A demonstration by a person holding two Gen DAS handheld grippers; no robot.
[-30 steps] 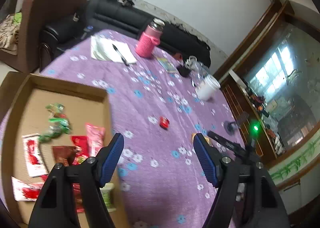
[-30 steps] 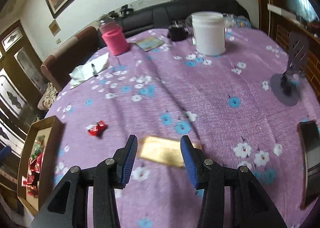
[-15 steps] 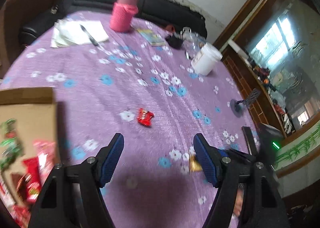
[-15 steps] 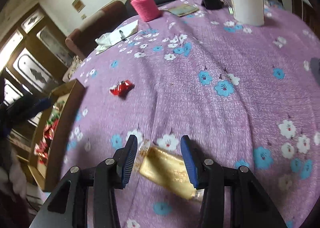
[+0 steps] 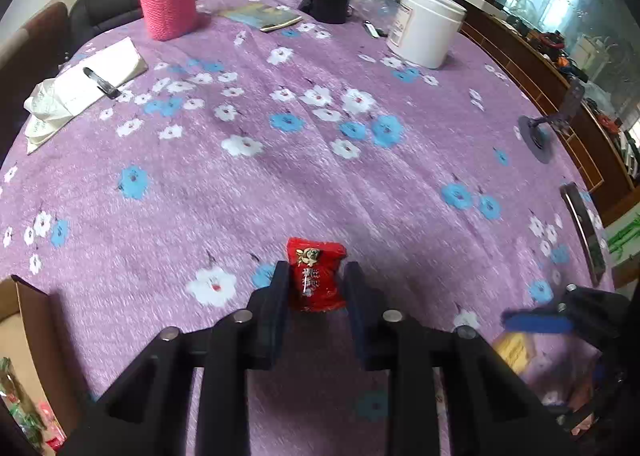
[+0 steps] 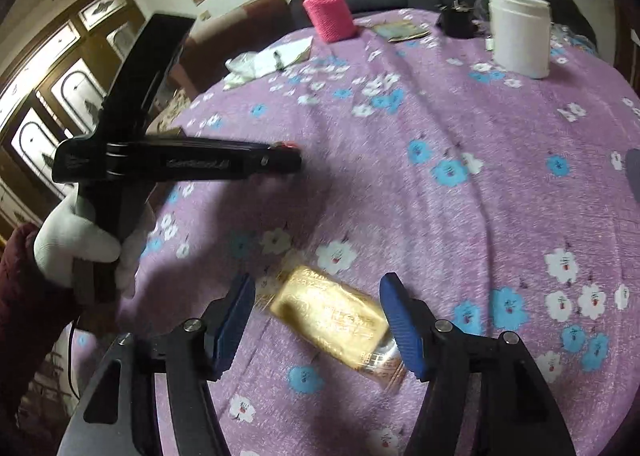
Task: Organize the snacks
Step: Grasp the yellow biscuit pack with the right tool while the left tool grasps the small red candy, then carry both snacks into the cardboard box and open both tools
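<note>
Over the last second we have swung our left gripper [image 5: 316, 276] away from the box [image 5: 28, 312] and narrowed it around the red packet [image 5: 318, 276] on the counter [image 5: 320, 144], the pads just beside its edges; whether they pinch it yet we cannot tell. Our right gripper [image 6: 320, 308], spread wide, has come down over the gold bar [image 6: 336, 316], which lies flat and slantwise between its fingers. We judge both last loose snacks are about to be gripped and then carried to the box at the left edge.

Small red snack packet [image 5: 316, 276] upright on purple cloth, gold foil bar [image 6: 336, 316] lying flat, angled
</note>
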